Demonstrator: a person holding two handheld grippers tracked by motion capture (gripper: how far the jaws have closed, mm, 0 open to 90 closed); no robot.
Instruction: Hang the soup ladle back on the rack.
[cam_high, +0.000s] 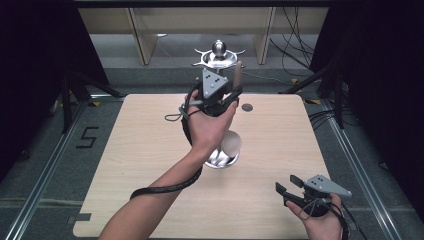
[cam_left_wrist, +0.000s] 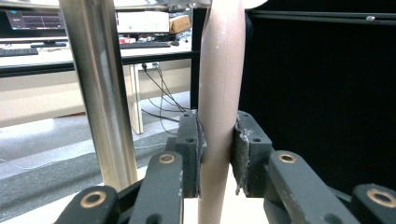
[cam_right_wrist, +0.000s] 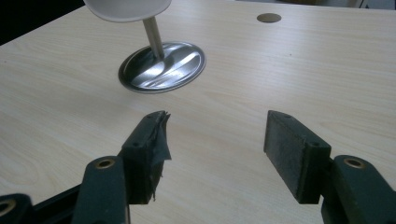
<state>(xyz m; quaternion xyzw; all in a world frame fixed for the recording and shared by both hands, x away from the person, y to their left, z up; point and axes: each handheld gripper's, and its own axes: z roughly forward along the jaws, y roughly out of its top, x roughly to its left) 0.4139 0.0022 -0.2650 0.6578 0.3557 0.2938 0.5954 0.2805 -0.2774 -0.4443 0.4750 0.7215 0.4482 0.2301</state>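
1. High view: a tan handle (cam_high: 237, 75) is held up over the table (cam_high: 125, 165) by the left tool (cam_high: 234, 96), beside a metal stand (cam_high: 218, 55).
2. Left gripper view: the handle (cam_left_wrist: 219, 93) is squeezed between both pads (cam_left_wrist: 241, 149).
3. Right gripper view: the right tool (cam_right_wrist: 215, 144) is kept open over the table, with nothing held.

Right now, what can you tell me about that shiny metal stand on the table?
The metal stand looks like polished steel. It has a round, mirror-like base resting flat on the wooden table, and a thin straight pole rising upright from it. At the top sits a crown with a ball knob and small arms sticking out. A white, cup-like thing hangs over the base. The left gripper holds a beige handle right beside the pole.
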